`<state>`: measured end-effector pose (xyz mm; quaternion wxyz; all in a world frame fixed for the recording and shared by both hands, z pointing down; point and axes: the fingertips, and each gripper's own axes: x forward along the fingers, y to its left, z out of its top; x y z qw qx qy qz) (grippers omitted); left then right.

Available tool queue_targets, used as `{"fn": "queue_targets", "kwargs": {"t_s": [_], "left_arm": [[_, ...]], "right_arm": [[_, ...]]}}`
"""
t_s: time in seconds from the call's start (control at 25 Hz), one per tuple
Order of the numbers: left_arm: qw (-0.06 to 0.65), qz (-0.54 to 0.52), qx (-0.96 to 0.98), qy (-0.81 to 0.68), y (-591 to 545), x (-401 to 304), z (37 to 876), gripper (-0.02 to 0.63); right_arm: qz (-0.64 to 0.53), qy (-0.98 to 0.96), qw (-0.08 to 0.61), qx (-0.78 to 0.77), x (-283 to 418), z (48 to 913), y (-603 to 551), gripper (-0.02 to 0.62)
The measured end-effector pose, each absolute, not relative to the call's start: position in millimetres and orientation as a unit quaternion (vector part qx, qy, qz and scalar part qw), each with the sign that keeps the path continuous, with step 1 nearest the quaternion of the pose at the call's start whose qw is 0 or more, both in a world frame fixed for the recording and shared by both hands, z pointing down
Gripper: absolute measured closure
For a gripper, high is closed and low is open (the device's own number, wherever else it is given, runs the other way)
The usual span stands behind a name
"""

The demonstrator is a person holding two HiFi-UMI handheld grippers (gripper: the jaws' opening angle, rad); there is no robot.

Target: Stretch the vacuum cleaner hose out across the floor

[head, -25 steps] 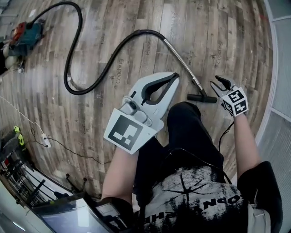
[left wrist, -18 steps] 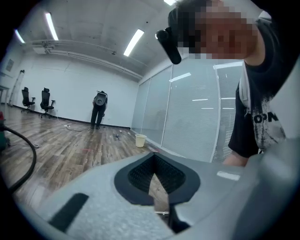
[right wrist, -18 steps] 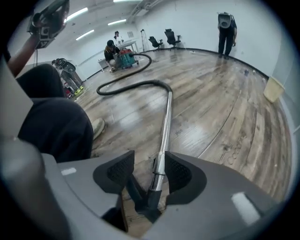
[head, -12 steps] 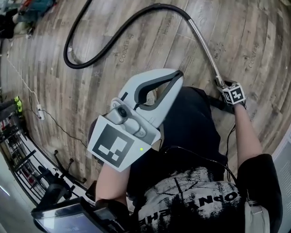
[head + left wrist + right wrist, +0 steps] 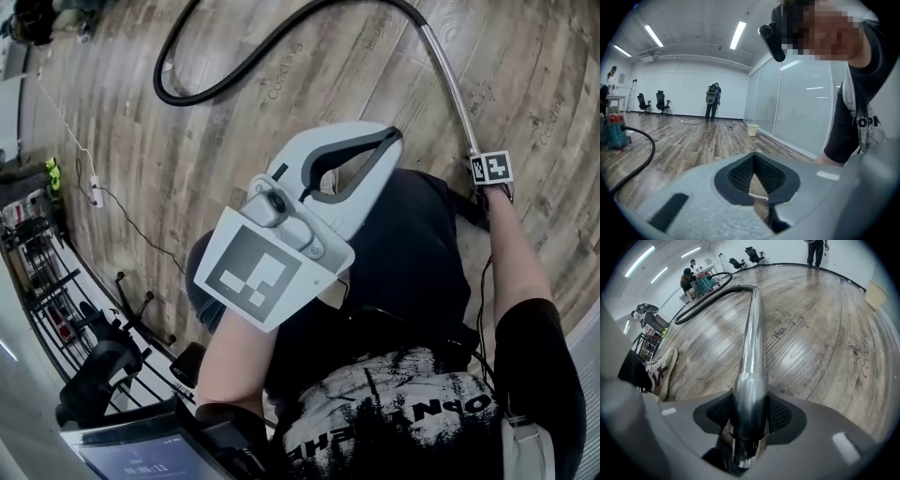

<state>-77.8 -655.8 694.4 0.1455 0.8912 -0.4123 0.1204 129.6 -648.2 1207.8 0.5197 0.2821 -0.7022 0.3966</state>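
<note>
The vacuum's black hose (image 5: 234,80) loops over the wood floor and joins a shiny metal wand (image 5: 448,75). My right gripper (image 5: 489,180) points steeply down at the wand's near end. In the right gripper view the wand (image 5: 752,333) runs away between the pads; the right gripper (image 5: 750,401) has just been closing and its pads press the tube's sides. My left gripper (image 5: 389,141) hovers over my lap, shut and empty. Its tips (image 5: 753,157) meet in the left gripper view, where the hose (image 5: 644,154) leads to the teal vacuum (image 5: 614,129) at far left.
A thin cable with a power strip (image 5: 94,192) lies at the left, near racks and chair bases (image 5: 56,300). My shoe (image 5: 661,369) is beside the wand. A bucket (image 5: 752,130) and a standing person (image 5: 712,101) are far off by the glass wall.
My right gripper has dropped from above the floor head onto the wand's lower end and now grips it. The left gripper has sunk a little. The head view has tilted nearer.
</note>
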Motion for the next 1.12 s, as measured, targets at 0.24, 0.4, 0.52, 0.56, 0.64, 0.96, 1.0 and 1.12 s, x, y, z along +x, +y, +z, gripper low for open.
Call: {"fn": "queue_targets", "kwargs": {"t_s": [0.24, 0.4, 0.52, 0.56, 0.64, 0.96, 1.0, 1.12], "left_arm": [[0.142, 0.161, 0.899, -0.382, -661.4, -57.1, 711.2, 0.604], [0.146, 0.173, 0.900, -0.372, -654.7, -53.3, 718.1, 0.604], [0.146, 0.181, 0.898, -0.375, -649.0, -54.1, 726.7, 0.604], [0.146, 0.181, 0.897, -0.376, -646.9, -56.0, 728.2, 0.604], [0.145, 0.175, 0.897, -0.379, -643.3, -60.5, 730.0, 0.604], [0.185, 0.159, 0.899, -0.363, -648.2, -58.2, 769.2, 0.603], [0.199, 0.150, 0.897, -0.365, -655.0, -57.1, 776.4, 0.603], [0.250, 0.118, 0.888, -0.368, -681.8, -46.6, 805.8, 0.583]], "right_arm": [[0.378, -0.704, 0.534, 0.275, 114.7, 1221.2, -648.3, 0.382], [0.358, -0.695, 0.542, 0.308, 123.0, 1221.7, -650.1, 0.382], [0.361, -0.696, 0.541, 0.304, 127.2, 1224.7, -650.6, 0.387], [0.365, -0.697, 0.539, 0.301, 126.4, 1224.5, -649.9, 0.388], [0.371, -0.699, 0.533, 0.297, 123.6, 1221.1, -646.4, 0.390], [0.346, -0.719, 0.523, 0.299, 132.2, 1164.2, -647.4, 0.391], [0.340, -0.718, 0.530, 0.297, 135.7, 1156.3, -648.1, 0.391], [0.315, -0.711, 0.556, 0.292, 157.4, 1140.2, -651.0, 0.391]]}}
